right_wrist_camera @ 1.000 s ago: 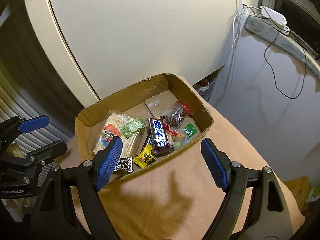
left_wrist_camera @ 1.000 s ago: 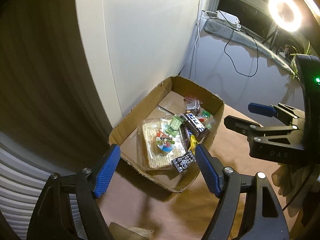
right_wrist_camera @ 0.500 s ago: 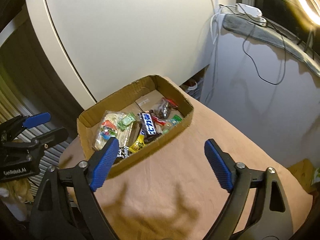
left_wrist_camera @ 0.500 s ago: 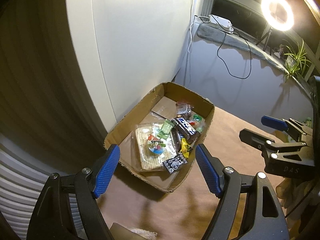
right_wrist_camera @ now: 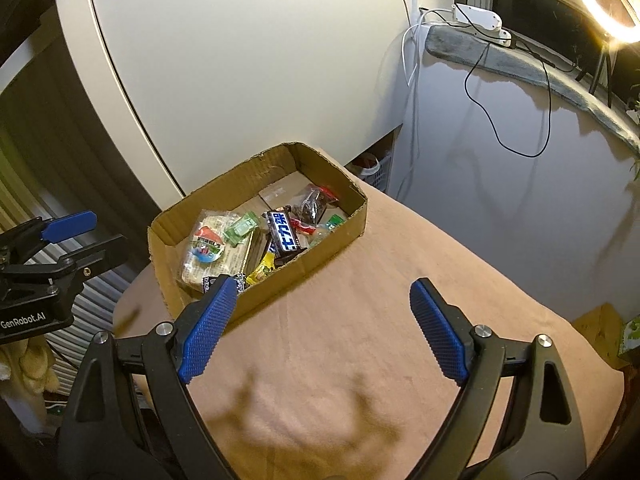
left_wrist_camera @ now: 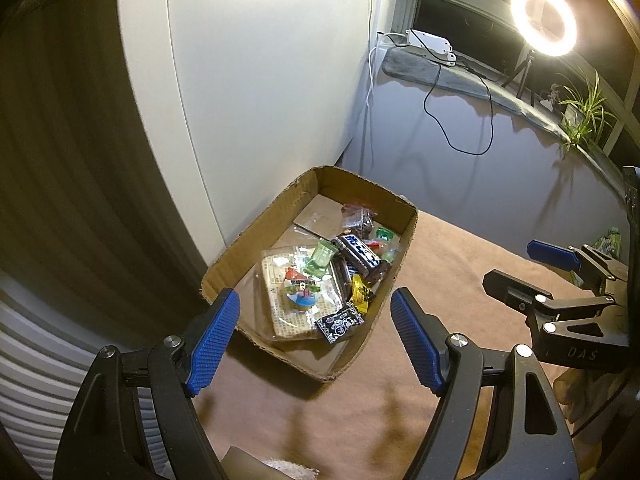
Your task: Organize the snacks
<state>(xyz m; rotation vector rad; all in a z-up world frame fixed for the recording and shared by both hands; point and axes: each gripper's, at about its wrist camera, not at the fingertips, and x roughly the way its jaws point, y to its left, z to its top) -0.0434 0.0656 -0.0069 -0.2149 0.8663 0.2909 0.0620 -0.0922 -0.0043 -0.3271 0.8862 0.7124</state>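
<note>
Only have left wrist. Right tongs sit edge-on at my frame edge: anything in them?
Observer: No. The right tongs are open and their jaws have just been opening. Only tan cloth shows between them.
Operator: What's in the gap past the table's far corner? It's hidden for me.
Observer: A white slatted basket sits there, under the bottom edge of the white cabinet.
</note>
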